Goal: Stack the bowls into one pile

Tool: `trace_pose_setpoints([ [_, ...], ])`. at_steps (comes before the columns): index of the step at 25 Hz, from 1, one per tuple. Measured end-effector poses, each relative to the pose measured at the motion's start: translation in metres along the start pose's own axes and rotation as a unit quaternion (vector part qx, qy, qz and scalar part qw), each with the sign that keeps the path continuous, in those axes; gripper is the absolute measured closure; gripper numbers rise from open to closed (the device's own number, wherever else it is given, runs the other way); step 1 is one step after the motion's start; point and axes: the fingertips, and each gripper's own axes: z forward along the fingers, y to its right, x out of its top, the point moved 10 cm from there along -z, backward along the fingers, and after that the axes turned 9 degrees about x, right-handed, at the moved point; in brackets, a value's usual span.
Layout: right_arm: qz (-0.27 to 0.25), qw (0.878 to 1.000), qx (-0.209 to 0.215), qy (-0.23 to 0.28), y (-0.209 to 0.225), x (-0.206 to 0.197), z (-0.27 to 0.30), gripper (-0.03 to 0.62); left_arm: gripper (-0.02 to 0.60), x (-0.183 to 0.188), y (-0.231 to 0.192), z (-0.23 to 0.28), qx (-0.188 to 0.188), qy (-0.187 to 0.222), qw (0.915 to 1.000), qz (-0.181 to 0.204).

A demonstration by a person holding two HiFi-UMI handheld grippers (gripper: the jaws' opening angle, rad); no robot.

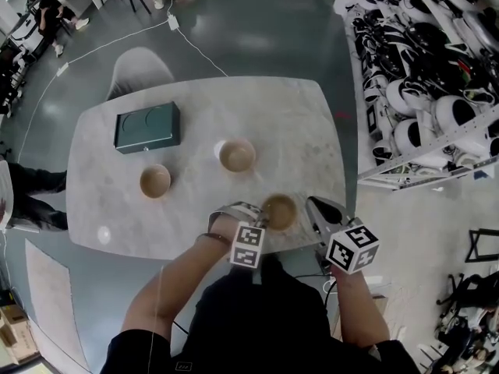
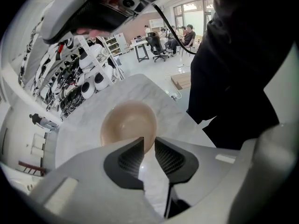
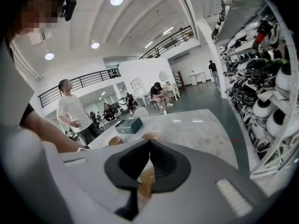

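Bowls sit apart on the pale table (image 1: 296,119), 3 of them: the near bowl (image 1: 279,212) by the front edge, the middle bowl (image 1: 237,155) further in, and the left bowl (image 1: 155,181) off to the side. The left gripper (image 2: 148,143) pinches the near bowl's rim between its jaws, and the right gripper (image 3: 149,143) is just beside that bowl's other side, jaws pressed together on nothing. A green box (image 1: 146,127) lies beyond the left bowl.
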Motion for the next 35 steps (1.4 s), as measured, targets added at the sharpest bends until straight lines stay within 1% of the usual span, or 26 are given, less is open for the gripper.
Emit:
trace_pose_setpoints([
  [2,0.000,1.000,0.000,0.000,0.000,0.000,0.000,0.591,0.512,0.001,-0.001,0.000,0.002,0.002,1.0000,-0.003],
  [4,-0.001,1.000,0.000,0.000,0.000,0.001,0.001,0.591,0.554,0.002,-0.003,-0.002,0.008,0.006,0.9999,-0.010],
  [5,-0.002,1.000,0.001,0.000,-0.002,0.002,0.002,0.591,0.560,0.001,-0.004,-0.004,0.011,0.008,0.9998,-0.015],
  [11,-0.014,1.000,0.014,0.003,-0.016,0.012,0.014,0.591,0.566,-0.011,-0.011,-0.025,0.027,0.006,0.9985,-0.048],
  [14,-0.023,0.999,0.024,0.004,-0.028,0.018,0.025,0.591,0.566,-0.023,-0.014,-0.044,0.046,0.007,0.9961,-0.074],
  [18,-0.035,0.999,0.036,0.003,-0.049,0.022,0.040,0.591,0.566,-0.042,-0.014,-0.076,0.076,0.008,0.9905,-0.114],
  [22,-0.050,0.998,0.047,0.003,-0.074,0.023,0.059,0.591,0.566,-0.068,-0.009,-0.114,0.111,0.020,0.9805,-0.161],
  [28,-0.063,0.996,0.059,-0.002,-0.113,0.032,0.081,0.591,0.566,-0.106,-0.009,-0.178,0.158,0.020,0.9649,-0.209],
  [30,-0.068,0.995,0.066,-0.007,-0.119,0.033,0.088,0.591,0.566,-0.120,-0.010,-0.190,0.174,0.016,0.9577,-0.228],
  [33,-0.071,0.995,0.072,-0.013,-0.120,0.036,0.097,0.591,0.566,-0.137,-0.015,-0.207,0.199,0.016,0.9441,-0.262],
  [35,-0.071,0.995,0.074,-0.012,-0.119,0.040,0.102,0.591,0.566,-0.146,-0.019,-0.217,0.214,0.013,0.9368,-0.276],
])
